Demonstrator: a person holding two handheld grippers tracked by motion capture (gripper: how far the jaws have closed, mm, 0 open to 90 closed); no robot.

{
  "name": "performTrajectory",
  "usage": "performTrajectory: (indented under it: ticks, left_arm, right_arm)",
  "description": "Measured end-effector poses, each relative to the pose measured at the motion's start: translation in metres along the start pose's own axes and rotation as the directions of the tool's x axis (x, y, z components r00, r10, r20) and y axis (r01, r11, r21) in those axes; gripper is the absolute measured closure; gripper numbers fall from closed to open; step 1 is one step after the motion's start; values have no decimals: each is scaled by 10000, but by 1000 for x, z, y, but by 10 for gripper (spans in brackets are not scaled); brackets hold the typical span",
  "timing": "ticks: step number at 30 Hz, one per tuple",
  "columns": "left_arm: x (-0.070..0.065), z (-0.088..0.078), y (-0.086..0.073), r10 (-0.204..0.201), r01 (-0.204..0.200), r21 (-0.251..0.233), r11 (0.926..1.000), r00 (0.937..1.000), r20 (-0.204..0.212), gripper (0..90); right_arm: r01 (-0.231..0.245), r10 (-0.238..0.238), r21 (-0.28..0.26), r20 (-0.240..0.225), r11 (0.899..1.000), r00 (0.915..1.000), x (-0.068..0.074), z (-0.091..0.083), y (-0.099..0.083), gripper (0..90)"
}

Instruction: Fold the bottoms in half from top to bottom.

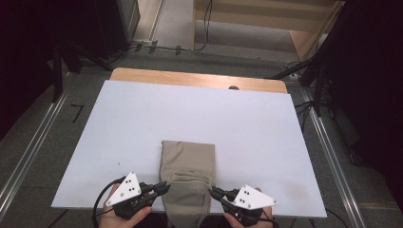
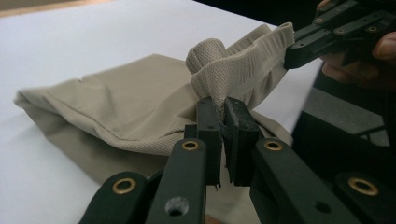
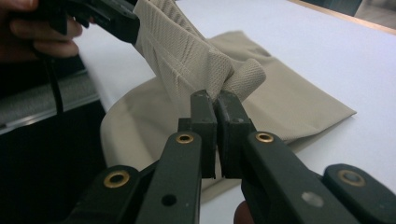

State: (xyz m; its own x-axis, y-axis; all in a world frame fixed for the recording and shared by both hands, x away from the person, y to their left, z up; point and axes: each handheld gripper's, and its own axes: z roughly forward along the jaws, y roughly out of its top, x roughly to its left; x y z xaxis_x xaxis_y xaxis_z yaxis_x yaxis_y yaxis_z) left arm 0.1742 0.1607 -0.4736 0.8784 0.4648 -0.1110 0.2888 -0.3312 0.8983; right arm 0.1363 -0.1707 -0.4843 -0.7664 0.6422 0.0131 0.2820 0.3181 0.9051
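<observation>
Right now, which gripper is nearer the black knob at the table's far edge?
Right, narrowly. The right gripper pinches the beige garment at the near edge, right of centre, more nearly in line with the knob. The left gripper pinches it further left.

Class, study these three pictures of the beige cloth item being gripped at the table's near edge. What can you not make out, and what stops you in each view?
- What garment the beige cloth is: folded, its near end cut off by the high view's bottom edge.
- Its underside: hidden against the white table.
- Cloth inside the left gripper and right gripper: hidden between the closed jaws.
- Dark object at the far table edge: too small.
</observation>
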Motion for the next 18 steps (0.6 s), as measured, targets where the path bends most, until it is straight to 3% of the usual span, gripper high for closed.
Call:
performTrajectory:
  ticks: [3, 5, 6, 7, 8, 9, 11, 12, 15, 18]
  left_arm:
    - [-11, -4, -6, 110, -114, 341, 9994, 9999, 134, 862]
    - [-15, -6, -10, -19, -20, 654, 9979, 9982, 601, 845]
    - [-17, -7, -12, -63, 15, 743, 9972, 9979, 647, 802]
    - [-19, -8, -13, -115, 80, 657, 9978, 9985, 527, 726]
    - [-18, -10, -13, -231, 198, 606, 9980, 9983, 536, 599]
    - [-16, -11, -11, -334, 299, 601, 9977, 9978, 578, 482]
    - [-8, -11, -6, -505, 488, 454, 9978, 9981, 365, 351]
    - [-1, -10, -3, -629, 614, 451, 9971, 9975, 336, 330]
    - [27, -2, 6, -1011, 1015, 488, 9936, 9948, -110, 327]
    - [57, 9, 14, -1637, 1653, 493, 9850, 9859, -355, 338]
  right_arm:
    - [219, -217, 221, -82, 9995, 9997, 10, -6, -4, 853]
    - [117, -109, 289, -255, 9995, 9996, 13, -10, -8, 846]
    - [19, -6, 287, -426, 9996, 9991, 13, -11, -9, 822]
    - [-188, 206, 229, -845, 9996, 9962, 12, -13, -11, 738]
    - [-314, 321, 76, -1406, 9995, 9896, 11, -15, -12, 597]
    - [-311, 319, 73, -1611, 9995, 9864, 11, -16, -11, 487]
    - [-100, 130, 243, -1271, 9997, 9918, 9, -18, -6, 314]
    - [-209, 230, 195, -1112, 9996, 9935, 6, -19, -2, 283]
    - [-684, 688, 80, -654, 9976, 9955, -9, -14, 7, 260]
    - [-1216, 1219, 565, -17, 9910, 9925, -32, 4, 14, 261]
